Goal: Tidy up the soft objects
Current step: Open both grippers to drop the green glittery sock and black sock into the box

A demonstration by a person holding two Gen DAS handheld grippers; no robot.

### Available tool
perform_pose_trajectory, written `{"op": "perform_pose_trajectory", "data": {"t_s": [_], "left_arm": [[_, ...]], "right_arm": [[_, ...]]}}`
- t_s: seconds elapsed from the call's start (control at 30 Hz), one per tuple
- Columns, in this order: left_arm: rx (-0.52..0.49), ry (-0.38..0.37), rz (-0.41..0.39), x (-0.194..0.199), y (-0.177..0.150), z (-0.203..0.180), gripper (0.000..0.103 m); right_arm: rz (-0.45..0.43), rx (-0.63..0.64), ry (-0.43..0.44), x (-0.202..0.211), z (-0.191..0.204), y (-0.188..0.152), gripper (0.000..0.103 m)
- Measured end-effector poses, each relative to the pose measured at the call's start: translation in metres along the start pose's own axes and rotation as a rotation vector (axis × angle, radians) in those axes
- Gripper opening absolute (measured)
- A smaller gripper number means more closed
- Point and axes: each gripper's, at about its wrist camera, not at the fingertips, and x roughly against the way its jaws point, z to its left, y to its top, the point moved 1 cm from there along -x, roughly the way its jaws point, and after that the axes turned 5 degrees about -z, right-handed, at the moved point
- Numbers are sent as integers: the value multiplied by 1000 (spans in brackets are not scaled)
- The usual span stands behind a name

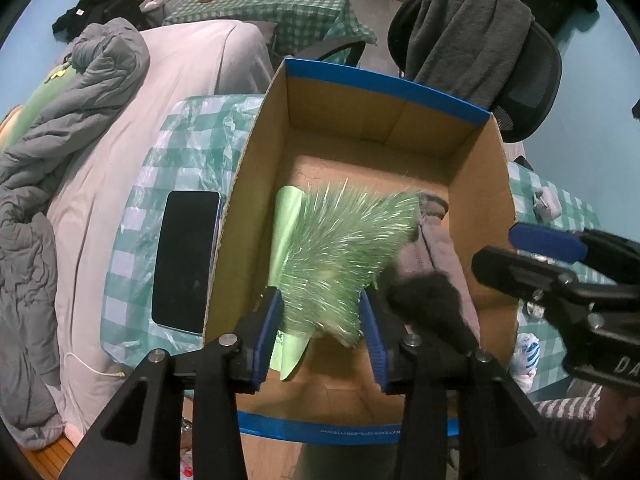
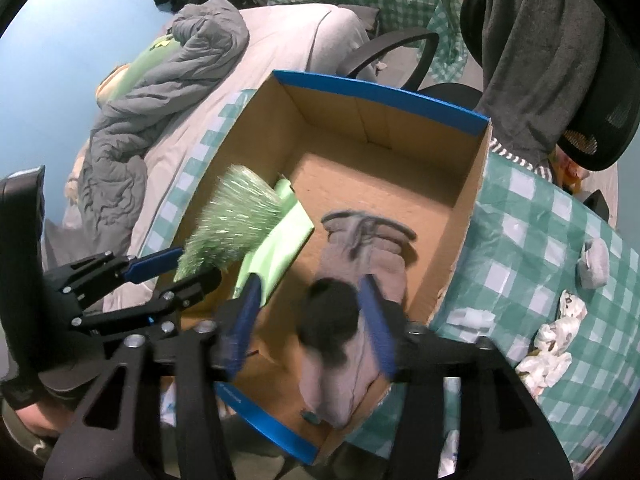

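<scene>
Box: cardboard box with blue rim, centre of both views, on the checked table; open top serves as the collecting bin.
Left gripper: jaws parted around the green tinsel piece. Whether the pads press on it cannot be told; blur suggests it is dropping, judged released.
Right gripper: jaws parted around the grey sock with dark fluffy end. Contact not readable; judged let go.
Placement reason: both tools point steeply down over the box so items fall inside.
Left view only: phone at lower left beside the box.
Right view only: second small sock and crumpled tissues at right, probably still to collect.
</scene>
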Motion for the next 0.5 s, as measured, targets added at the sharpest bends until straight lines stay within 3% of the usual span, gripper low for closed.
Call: {"op": "perform_pose_trajectory", "data": {"t_s": [0.3, 0.5], "left_arm": [[4, 8, 15, 0, -6, -7, 51], [-21, 1, 17, 3, -9, -26, 51]], "right_arm": [[-11, -19, -13, 13, -12, -2, 59], [-23, -44, -27, 23, -29, -9, 62]]}}
